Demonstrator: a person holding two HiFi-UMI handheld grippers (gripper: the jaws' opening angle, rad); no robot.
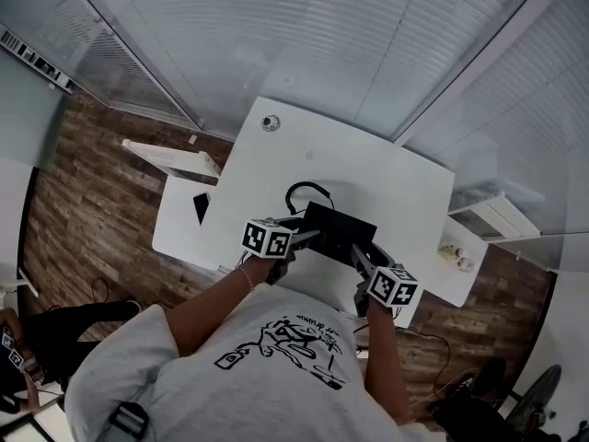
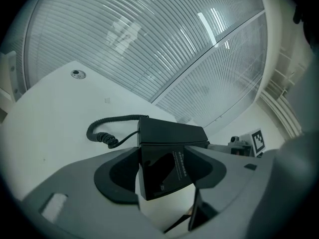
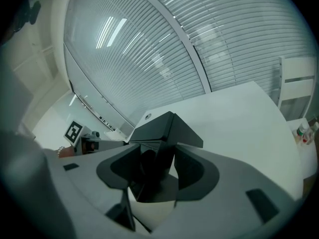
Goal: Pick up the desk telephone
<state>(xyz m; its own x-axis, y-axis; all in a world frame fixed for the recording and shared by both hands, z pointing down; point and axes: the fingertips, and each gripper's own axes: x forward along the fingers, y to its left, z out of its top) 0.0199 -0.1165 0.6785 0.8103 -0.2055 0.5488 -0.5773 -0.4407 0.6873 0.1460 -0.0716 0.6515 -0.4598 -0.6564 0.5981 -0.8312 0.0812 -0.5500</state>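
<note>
The black desk telephone [image 1: 339, 226] sits between both grippers near the front of the white desk [image 1: 386, 168]. My left gripper [image 1: 311, 238] is shut on its left edge, and my right gripper [image 1: 359, 255] is shut on its right edge. In the left gripper view the telephone [image 2: 167, 151] fills the gap between the jaws of the left gripper [image 2: 164, 176], tilted so that a labelled face shows. Its coiled cord [image 2: 107, 128] trails left over the desk. In the right gripper view the telephone [image 3: 159, 136] is wedged in the right gripper [image 3: 154, 176].
A cable grommet [image 1: 270, 122] sits at the desk's far corner. A low white side table [image 1: 177, 228] with a dark flat object [image 1: 201, 206] stands to the left. White shelves [image 1: 465, 247] with small bottles stand to the right. Glass walls with blinds close off the back.
</note>
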